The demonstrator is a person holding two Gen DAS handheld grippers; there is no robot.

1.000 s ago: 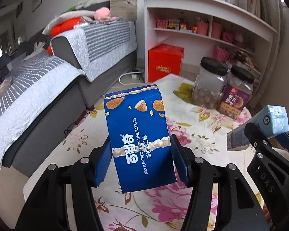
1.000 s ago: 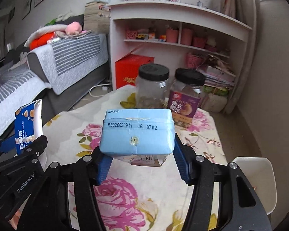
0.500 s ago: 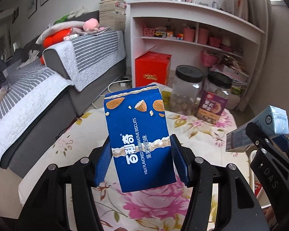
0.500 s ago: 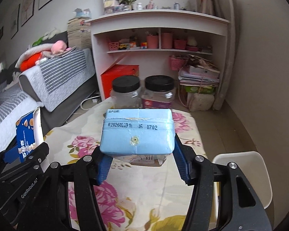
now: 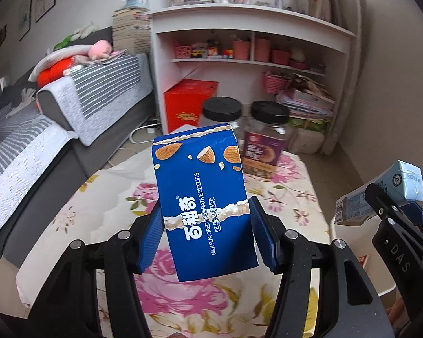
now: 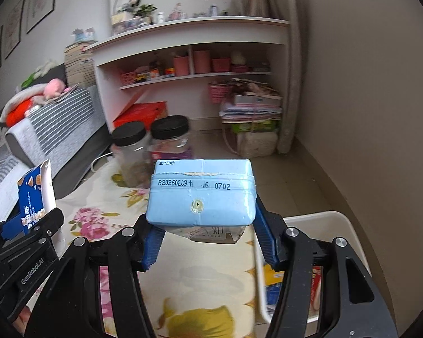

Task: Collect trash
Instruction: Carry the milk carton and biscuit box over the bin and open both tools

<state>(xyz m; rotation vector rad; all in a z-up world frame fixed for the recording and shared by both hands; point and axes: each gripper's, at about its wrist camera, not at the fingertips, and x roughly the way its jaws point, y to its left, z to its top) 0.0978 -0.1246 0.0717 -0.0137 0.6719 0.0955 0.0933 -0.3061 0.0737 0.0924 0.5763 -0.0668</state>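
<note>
Altogether two cartons are held above the floral-cloth table: the left gripper clamps one dark blue cardboard biscuit box upright between its blue pads, and the right gripper clamps one pale blue drink carton end-on. Two clear plastic jars with black lids stand side by side at the table's far edge, and one white bin sits just beside the table

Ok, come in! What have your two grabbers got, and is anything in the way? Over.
Left gripper shut on blue biscuit box. Right gripper shut on light blue carton. White bin close on the right; nothing blocks the way.
</note>
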